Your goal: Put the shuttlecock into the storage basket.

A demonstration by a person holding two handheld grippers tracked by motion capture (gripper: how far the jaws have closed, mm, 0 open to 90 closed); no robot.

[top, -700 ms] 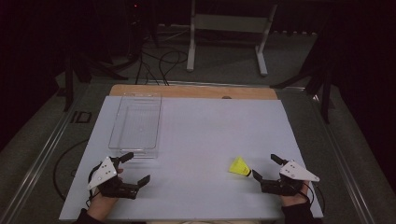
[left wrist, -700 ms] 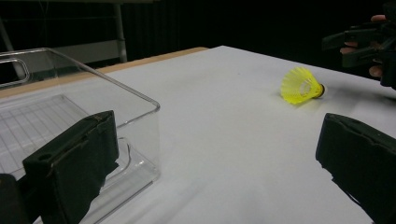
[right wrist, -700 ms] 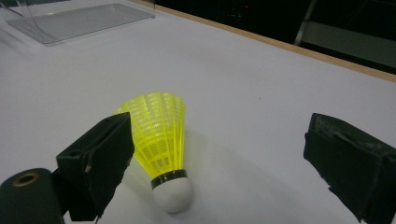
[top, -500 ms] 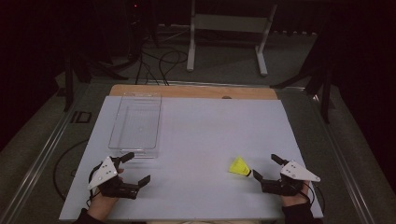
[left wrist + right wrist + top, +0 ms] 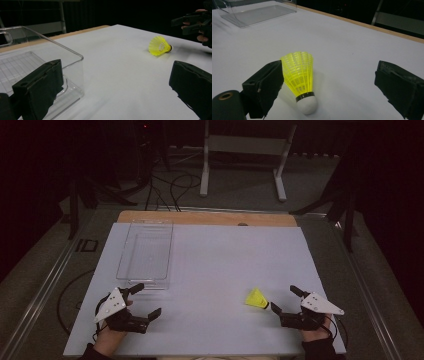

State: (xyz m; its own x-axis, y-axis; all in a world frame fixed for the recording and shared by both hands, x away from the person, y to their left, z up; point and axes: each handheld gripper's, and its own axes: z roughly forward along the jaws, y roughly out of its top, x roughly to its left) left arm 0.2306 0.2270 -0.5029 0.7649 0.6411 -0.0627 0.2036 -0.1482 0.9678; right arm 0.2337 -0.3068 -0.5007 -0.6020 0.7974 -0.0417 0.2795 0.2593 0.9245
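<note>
A yellow shuttlecock lies on its side on the white table top, right of the middle near the front edge. My right gripper sits just right of it, open. In the right gripper view the shuttlecock lies close to the left jaw, white cork towards the camera, and the right gripper presses nothing. My left gripper rests open at the front left with nothing between its jaws. Seen from the left gripper, the shuttlecock lies far off.
A clear plastic box stands on the left half of the table, its near end just beyond the left gripper; the box and box show in both gripper views. A wooden strip edges the far side. Cables and a stand are on the floor behind.
</note>
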